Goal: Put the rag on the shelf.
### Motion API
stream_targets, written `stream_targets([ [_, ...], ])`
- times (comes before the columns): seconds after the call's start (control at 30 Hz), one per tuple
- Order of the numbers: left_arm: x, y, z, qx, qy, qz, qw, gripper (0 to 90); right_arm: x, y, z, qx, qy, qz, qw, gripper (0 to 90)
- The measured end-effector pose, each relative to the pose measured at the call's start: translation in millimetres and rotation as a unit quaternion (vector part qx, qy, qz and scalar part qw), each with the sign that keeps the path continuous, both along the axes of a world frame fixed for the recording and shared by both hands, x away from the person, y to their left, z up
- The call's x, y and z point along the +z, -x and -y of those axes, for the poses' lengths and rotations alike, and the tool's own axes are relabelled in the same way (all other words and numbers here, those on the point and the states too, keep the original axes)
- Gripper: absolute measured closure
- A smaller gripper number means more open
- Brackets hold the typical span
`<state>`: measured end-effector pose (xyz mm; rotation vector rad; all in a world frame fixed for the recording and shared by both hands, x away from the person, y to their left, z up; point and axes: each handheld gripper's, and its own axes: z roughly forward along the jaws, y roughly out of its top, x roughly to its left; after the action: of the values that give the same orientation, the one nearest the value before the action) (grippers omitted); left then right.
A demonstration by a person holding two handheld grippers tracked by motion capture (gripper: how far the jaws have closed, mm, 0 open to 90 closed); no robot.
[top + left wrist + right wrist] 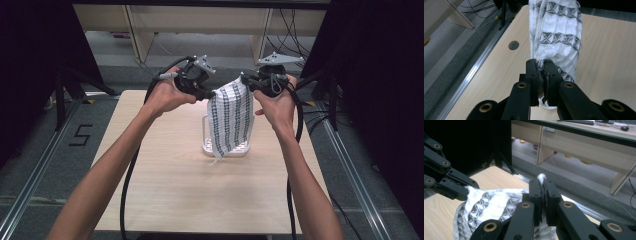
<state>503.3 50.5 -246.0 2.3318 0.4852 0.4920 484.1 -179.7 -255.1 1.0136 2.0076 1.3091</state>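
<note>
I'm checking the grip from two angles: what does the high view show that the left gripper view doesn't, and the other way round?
High view alone: both forearms, the right gripper pinching the cloth's other top corner, and a white tray on the table behind the hanging cloth.

Left gripper view alone: the left gripper up close, jaws clamped on bunched cloth edge, and a round hole in the tabletop.

Both: the patterned white cloth, the left gripper gripping it, the wooden table.
</note>
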Motion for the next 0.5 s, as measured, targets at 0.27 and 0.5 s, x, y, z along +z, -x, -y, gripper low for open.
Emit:
stream_targets([
  [0.27, 0.1, -35.7, 2.5, 0.051, 0.023, -0.005, 0.9984, 83.7, -3.8, -32.1, -1.3, -0.024, -0.008, -0.023, 0.9994, 87.1],
  [0.5, -18.7, -58.8, 13.0, 0.082, 0.037, -0.012, 0.9958, 83.8, -17.0, -50.0, -0.7, -0.044, 0.003, -0.043, 0.9981, 87.0],
])
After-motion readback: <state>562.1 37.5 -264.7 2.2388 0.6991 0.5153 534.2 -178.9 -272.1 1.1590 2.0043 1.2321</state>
